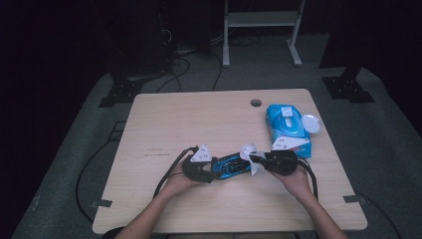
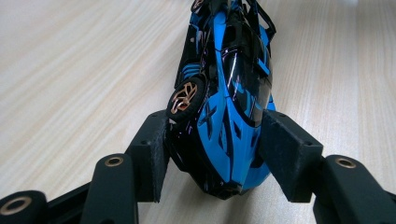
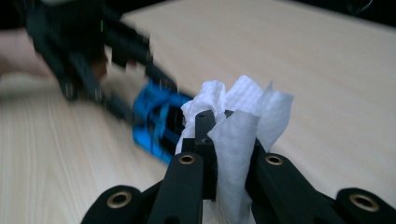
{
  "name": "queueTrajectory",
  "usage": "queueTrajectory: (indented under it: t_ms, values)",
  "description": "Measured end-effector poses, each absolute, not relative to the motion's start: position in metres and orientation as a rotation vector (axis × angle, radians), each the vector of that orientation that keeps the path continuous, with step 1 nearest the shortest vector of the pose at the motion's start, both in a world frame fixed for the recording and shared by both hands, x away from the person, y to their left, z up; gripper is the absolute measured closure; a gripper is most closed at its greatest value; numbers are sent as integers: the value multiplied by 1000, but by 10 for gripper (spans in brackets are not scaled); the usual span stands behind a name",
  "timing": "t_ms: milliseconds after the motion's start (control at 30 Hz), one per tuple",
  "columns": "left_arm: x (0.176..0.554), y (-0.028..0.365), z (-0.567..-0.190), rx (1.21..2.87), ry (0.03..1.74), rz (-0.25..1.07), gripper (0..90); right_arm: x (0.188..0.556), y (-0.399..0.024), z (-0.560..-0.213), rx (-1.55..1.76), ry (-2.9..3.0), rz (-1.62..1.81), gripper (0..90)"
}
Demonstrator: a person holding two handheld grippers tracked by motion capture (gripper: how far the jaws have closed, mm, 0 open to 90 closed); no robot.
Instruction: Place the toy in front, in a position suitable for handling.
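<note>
Dim room, grey carpet floor (image 1: 69,149)

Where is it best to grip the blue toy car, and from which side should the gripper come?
Grip the blue toy car across its narrow body, coming from one end along its length, as the left gripper does: the flat flanks probably suit the pads better than the wheels.

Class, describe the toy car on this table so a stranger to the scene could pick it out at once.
Start at the wooden table and go to its near edge, where two black grippers meet. Between them lies the toy car, clamped by the left gripper. It is glossy blue and black with copper-spoked wheels, unlike the white wipe beside it.
</note>
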State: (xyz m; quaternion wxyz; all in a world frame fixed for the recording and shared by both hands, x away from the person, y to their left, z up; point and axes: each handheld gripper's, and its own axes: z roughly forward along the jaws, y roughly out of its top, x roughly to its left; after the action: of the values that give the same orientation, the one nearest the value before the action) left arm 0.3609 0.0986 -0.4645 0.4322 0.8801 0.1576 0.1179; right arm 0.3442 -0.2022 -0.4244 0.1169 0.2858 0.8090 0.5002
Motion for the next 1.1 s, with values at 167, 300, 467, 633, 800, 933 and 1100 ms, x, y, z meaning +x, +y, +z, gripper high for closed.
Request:
queueTrajectory:
  t_ms: [167,300,467,633,800,933,1100]
  values:
    - [351,97,-464,2204,328,385,442,355,-189,-403,799,2329,1421,837]
    - [349,98,-464,2205,318,386,448,373,-173,-417,812,2425,1246,835]
    - [348,98,-464,2209,297,374,462,370,-176,-422,824,2439,1276,836]
    - [350,95,-465,2222,336,313,446,357,-181,-421,783,2450,1260,836]
    - [353,92,-467,2219,334,257,481,348,-185,-422,770,2449,1268,836]
    - [354,92,-466,2221,315,262,581,343,-182,-421,748,2460,1237,835]
    - [356,96,-463,2202,306,320,680,343,-166,-416,713,2464,1266,836]
